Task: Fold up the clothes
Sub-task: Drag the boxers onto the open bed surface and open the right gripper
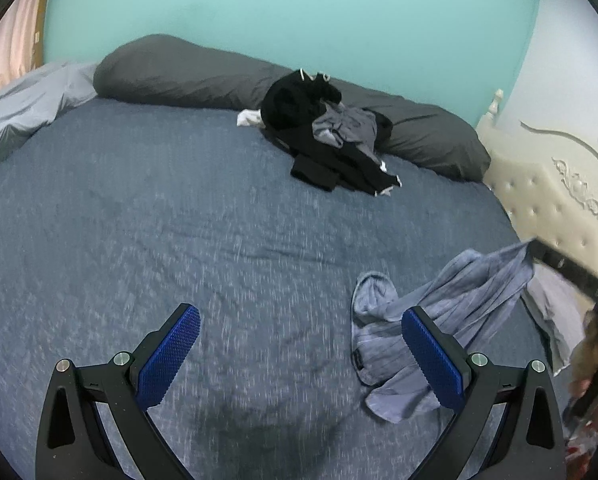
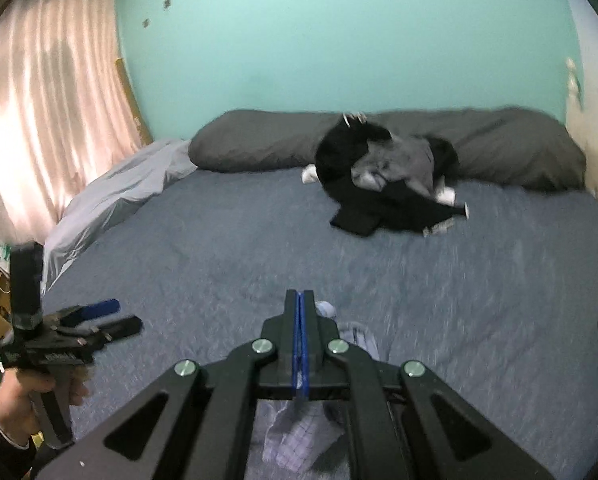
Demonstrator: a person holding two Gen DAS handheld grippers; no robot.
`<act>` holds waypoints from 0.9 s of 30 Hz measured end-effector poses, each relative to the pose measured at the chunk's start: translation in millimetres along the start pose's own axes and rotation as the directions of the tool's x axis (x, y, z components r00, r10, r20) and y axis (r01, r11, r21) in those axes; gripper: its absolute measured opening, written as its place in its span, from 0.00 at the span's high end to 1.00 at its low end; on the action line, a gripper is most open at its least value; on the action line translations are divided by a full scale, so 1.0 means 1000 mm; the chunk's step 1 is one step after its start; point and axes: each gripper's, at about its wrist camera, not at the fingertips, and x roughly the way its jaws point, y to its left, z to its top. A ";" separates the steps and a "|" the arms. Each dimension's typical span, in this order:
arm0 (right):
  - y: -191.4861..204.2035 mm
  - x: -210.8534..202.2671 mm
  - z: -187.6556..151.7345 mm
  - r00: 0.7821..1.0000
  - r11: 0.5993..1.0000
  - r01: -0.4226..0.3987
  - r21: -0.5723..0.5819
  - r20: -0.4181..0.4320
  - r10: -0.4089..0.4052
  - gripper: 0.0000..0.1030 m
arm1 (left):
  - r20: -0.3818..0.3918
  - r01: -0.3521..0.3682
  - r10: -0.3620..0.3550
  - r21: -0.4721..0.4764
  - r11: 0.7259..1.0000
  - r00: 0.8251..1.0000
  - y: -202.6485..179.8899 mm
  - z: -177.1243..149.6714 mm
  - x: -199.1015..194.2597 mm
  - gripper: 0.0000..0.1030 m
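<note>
Left tool (image 1: 301, 354) angled down over bed (image 1: 179, 220), jaws wide and empty, right tool (image 2: 300, 300) clamped on blue shirt (image 1: 451, 304) lifted at lower right, right view alone shows hand (image 2: 23, 396), curtain (image 2: 47, 120), clothes pile (image 1: 323, 128) upper centre

Crumpled light-blue striped cotton garment (image 1: 439, 320), one end lifted off bed; heap of black and grey clothes (image 1: 331, 136) near pillows.

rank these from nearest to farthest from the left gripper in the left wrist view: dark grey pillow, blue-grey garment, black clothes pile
1. blue-grey garment: right beside the left gripper, partly behind its right finger, lifted at its far end.
2. black clothes pile: mid-bed, right of centre, against the pillow.
3. dark grey pillow: along the far edge of the bed, below the teal wall.
</note>
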 end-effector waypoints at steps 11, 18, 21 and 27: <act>-0.088 0.033 -0.073 0.994 0.974 0.107 0.201 -0.021 -0.105 1.00 | -0.069 0.012 -0.013 -0.024 1.000 0.998 0.008 -0.048 0.053 0.00; -0.120 0.050 -0.097 0.989 0.957 0.146 0.251 -0.023 -0.145 1.00 | -0.105 -0.006 0.003 -0.029 1.000 0.994 0.014 -0.064 0.090 0.00; -0.131 0.056 -0.107 0.985 0.952 0.170 0.256 -0.042 -0.165 0.99 | -0.111 -0.003 0.000 -0.033 0.999 0.994 0.017 -0.068 0.099 0.00; -0.159 0.067 -0.118 0.969 0.920 0.247 0.304 -0.090 -0.230 0.99 | -0.118 0.001 -0.005 -0.035 0.999 0.993 0.023 -0.075 0.109 0.00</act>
